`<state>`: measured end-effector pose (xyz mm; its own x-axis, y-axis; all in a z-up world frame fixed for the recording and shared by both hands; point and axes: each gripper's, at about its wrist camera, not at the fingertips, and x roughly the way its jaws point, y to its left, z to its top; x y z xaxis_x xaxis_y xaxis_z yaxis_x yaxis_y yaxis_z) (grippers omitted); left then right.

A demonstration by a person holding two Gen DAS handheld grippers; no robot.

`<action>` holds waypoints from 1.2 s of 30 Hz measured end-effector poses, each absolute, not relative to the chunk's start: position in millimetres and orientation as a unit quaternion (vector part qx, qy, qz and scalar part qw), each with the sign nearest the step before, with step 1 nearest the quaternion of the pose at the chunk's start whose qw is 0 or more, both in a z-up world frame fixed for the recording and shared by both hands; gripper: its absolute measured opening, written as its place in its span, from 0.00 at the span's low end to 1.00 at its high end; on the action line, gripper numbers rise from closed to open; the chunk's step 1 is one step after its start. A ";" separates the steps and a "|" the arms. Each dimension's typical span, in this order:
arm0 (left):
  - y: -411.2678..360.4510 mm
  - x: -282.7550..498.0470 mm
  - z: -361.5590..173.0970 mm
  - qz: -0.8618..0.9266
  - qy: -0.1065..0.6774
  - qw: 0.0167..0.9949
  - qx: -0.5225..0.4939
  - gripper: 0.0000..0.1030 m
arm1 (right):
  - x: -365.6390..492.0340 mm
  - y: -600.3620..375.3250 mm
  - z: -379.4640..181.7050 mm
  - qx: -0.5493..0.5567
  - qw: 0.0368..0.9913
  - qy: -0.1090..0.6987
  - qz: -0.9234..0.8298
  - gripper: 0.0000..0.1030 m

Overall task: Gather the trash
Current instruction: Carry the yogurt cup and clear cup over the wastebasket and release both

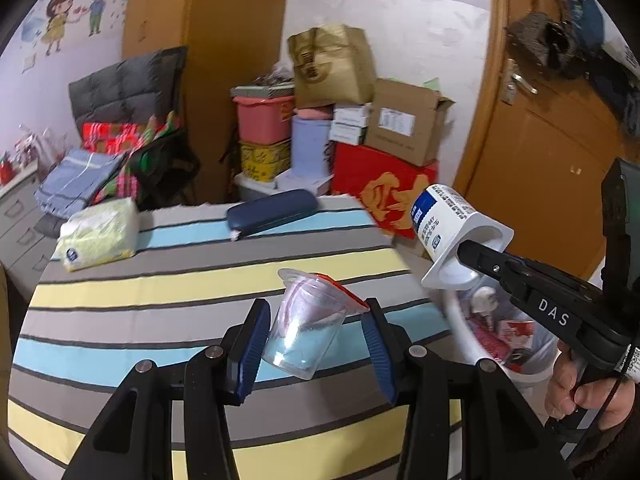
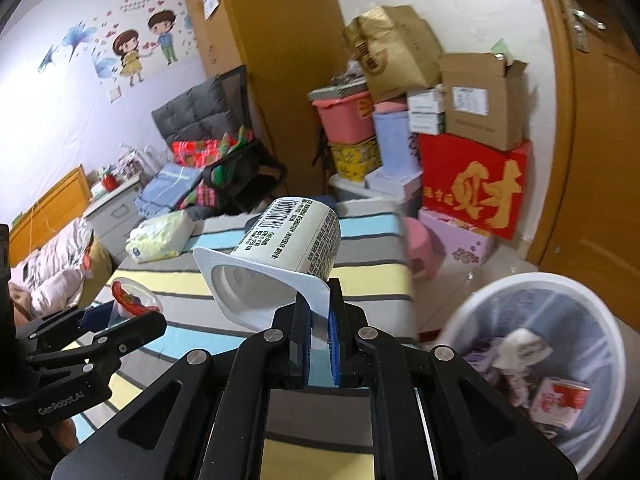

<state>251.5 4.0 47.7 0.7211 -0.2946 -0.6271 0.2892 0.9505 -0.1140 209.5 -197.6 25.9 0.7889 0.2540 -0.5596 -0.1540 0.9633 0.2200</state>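
Note:
My left gripper [image 1: 314, 340] holds a clear plastic cup [image 1: 308, 326] with a red-edged lid, tilted above the striped table [image 1: 160, 280]; the blue pads press its sides. My right gripper [image 2: 319, 340] is shut on the rim of a white yogurt cup [image 2: 288, 248], lying on its side in the air; it also shows in the left wrist view [image 1: 452, 232], above the white trash bin [image 1: 460, 320]. The bin [image 2: 600, 312] stands on the floor right of the table, lined with a bag and holding wrappers and tissue.
On the table lie a pack of tissues [image 1: 98, 234] and a dark blue glasses case [image 1: 272, 212]. Stacked boxes [image 2: 472, 184] stand behind the table. A wooden door [image 1: 560, 152] is at the right. A chair with clothes [image 1: 120, 152] is at the left.

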 end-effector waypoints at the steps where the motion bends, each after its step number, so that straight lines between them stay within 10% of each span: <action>1: -2.4 249.6 49.4 -0.163 0.337 0.927 -0.001 0.46 | 207.3 -201.7 26.7 0.082 0.943 0.306 0.105 0.07; 36: -219.3 230.7 -1.6 -0.295 0.398 0.867 0.058 0.47 | 153.7 -353.1 -13.9 0.104 0.922 0.368 -0.060 0.07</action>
